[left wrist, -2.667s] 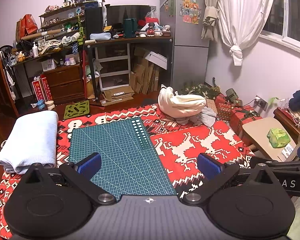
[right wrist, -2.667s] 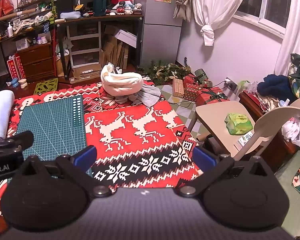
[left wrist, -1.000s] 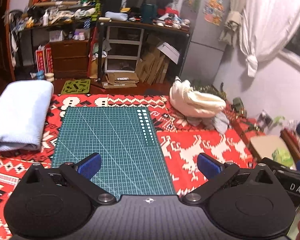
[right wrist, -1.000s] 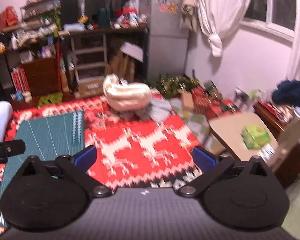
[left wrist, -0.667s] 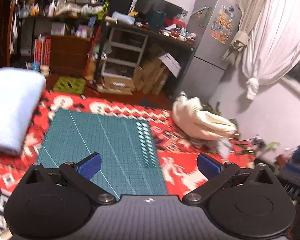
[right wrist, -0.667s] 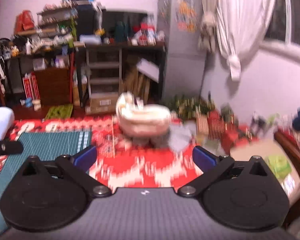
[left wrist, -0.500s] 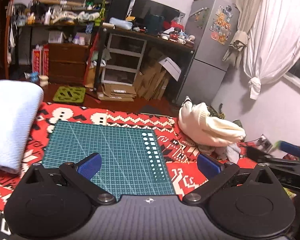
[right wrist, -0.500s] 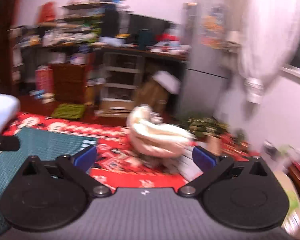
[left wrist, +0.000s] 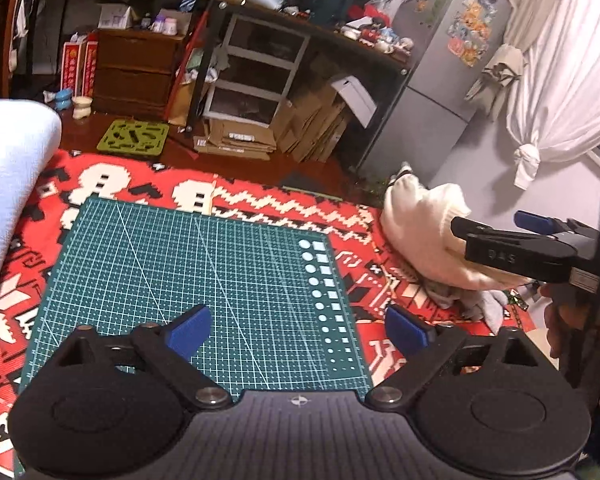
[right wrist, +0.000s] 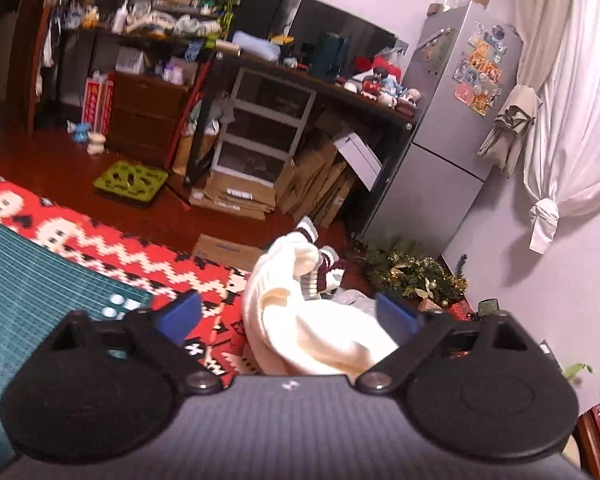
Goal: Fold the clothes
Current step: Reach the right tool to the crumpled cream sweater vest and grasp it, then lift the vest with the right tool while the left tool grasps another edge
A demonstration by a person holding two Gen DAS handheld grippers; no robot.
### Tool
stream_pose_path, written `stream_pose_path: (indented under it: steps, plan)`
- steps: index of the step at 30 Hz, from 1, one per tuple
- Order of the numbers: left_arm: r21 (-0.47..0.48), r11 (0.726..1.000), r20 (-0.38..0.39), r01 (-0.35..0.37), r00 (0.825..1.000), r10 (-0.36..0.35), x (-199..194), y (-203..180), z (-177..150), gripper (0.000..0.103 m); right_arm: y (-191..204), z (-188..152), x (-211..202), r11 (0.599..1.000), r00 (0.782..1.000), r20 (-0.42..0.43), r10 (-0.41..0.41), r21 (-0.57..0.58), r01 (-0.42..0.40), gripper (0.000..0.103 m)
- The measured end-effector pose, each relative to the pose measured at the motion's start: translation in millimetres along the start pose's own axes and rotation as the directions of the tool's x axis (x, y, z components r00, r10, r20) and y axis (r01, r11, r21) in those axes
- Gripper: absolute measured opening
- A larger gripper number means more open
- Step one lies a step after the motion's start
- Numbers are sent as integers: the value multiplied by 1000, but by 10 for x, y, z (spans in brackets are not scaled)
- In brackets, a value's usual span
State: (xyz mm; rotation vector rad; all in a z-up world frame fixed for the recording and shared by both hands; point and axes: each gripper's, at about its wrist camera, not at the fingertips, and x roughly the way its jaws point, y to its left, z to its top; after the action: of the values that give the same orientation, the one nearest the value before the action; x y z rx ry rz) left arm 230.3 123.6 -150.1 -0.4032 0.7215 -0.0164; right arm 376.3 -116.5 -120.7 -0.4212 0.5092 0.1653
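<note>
Landmark: green cutting mat (left wrist: 196, 280), flat on the red patterned cloth (left wrist: 380, 280) that covers the surface.

Task's thing: cream sweater (right wrist: 320, 328), bunched in a heap on the cloth to the right of the mat, past its far right corner. Striped cuffs show at the far side of the heap. A grey garment (left wrist: 476, 304) lies partly under it. A pale blue folded item (left wrist: 8, 184) sits left of the mat, apparently already done.

Right claw (right wrist: 288, 316): jaws spread and closing, sweater heap between the blue pads, no pad pressing on it that I can see. Left claw (left wrist: 300, 330): jaws spread and closing, nothing between them, hovering over the near half of the mat. In the left wrist view the right claw comes in side-on above the sweater, with a hand (left wrist: 572, 320) behind it.

Risks, as I judge them:
- The heap is thick and layered. A pinch here may catch one fold only, so the sweater would drag out twisted rather than come up whole.
- The grey garment lies under the heap; a deep bite could take both and haul the wrong piece onto the mat.
- The heap is near the cloth's far right edge; a sideways shove could push it off.
- Pulling could ruck the loose cloth and shift the mat.

Room, beyond the mat: dark wood floor, a green perforated tile (left wrist: 134, 138), flattened cardboard (left wrist: 300, 136) under a cluttered desk, a grey fridge (left wrist: 432, 92) with magnets, white knotted curtain (left wrist: 548, 92) to its right. Light is dim.
</note>
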Motion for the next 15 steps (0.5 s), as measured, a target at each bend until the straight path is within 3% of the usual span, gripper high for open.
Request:
stream_pose_path:
  steps: [4,9,11,15]
  plan:
    - [-73,997,-26,-5,1000,3,122,140,-1,90,77,-33,451,1000,999,-49,15,2,-15,77]
    - [-92,996,-45,-9,999,5,134,255,-38,90,44,-173,791,997,995,-76,60,52,-56,29]
    - [-89,996,-39,-17,999,14,85,283,-60,90,34,-190,826,992,993,-76,94,96,-87,22]
    - [-90,996,-39,-17,999,13,-39,321,-127,90,91,-222,611,989,991,-50,122,92,-117,19]
